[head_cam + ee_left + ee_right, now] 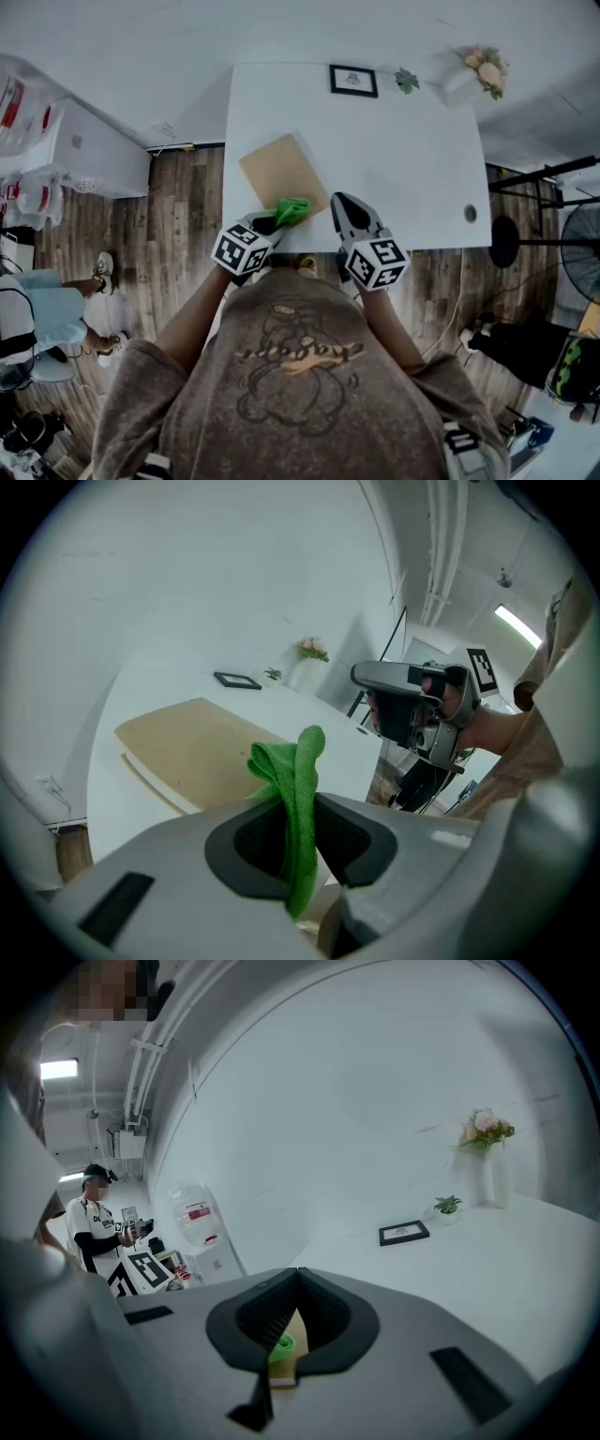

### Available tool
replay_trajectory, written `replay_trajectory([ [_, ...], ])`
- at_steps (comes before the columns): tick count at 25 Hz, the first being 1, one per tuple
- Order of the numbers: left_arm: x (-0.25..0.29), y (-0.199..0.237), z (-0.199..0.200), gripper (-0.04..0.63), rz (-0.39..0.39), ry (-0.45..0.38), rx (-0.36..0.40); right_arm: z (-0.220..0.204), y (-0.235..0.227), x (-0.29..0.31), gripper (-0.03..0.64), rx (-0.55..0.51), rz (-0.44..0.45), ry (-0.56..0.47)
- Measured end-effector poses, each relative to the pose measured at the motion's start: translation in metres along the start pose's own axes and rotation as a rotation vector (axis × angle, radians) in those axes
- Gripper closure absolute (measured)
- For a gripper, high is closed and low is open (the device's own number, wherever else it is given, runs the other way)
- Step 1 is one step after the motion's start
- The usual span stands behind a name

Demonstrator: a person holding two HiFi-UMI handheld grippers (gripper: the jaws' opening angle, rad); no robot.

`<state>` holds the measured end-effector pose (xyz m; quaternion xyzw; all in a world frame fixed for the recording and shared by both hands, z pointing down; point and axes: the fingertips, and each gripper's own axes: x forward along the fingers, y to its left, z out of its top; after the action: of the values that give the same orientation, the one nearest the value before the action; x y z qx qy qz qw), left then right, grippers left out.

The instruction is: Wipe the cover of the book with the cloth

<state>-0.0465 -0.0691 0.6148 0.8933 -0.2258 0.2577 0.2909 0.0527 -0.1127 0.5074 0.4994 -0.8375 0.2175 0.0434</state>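
A tan book (pixel 281 172) lies flat on the white table (pixel 412 159), near its front left edge. My left gripper (pixel 274 222) is shut on a green cloth (pixel 292 211), held just off the book's near corner. In the left gripper view the cloth (pixel 298 761) stands folded between the jaws of the left gripper (pixel 298 803), with the book (pixel 202 747) beyond it. My right gripper (pixel 339 202) hovers to the right of the cloth, shut with nothing in it. Its jaw tips meet in the right gripper view (pixel 297 1274), with a bit of cloth (pixel 279 1345) showing below them.
A framed picture (pixel 353 81), a small plant (pixel 406 81) and a vase of flowers (pixel 478 70) stand along the table's far edge. A round cable hole (pixel 470 214) sits near the front right. A person (pixel 42 309) sits on the left, and a fan (pixel 577 244) stands on the right.
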Motion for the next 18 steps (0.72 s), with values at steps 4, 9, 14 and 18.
replay_trajectory([
  [4,0.0,-0.01,-0.003,0.528,-0.01,0.009,-0.008,0.001,0.0,-0.003,0.618,0.0,-0.002,0.0],
  [9,-0.001,-0.025,-0.006,0.528,-0.073,0.025,-0.033,0.002,-0.002,-0.001,0.617,-0.001,-0.001,-0.002],
  [14,-0.012,-0.023,0.009,0.528,-0.081,-0.02,-0.058,0.004,-0.002,0.003,0.617,-0.004,0.004,-0.001],
  [18,-0.025,-0.011,0.031,0.528,-0.05,-0.071,-0.062,0.004,-0.004,0.005,0.617,-0.004,0.004,-0.002],
])
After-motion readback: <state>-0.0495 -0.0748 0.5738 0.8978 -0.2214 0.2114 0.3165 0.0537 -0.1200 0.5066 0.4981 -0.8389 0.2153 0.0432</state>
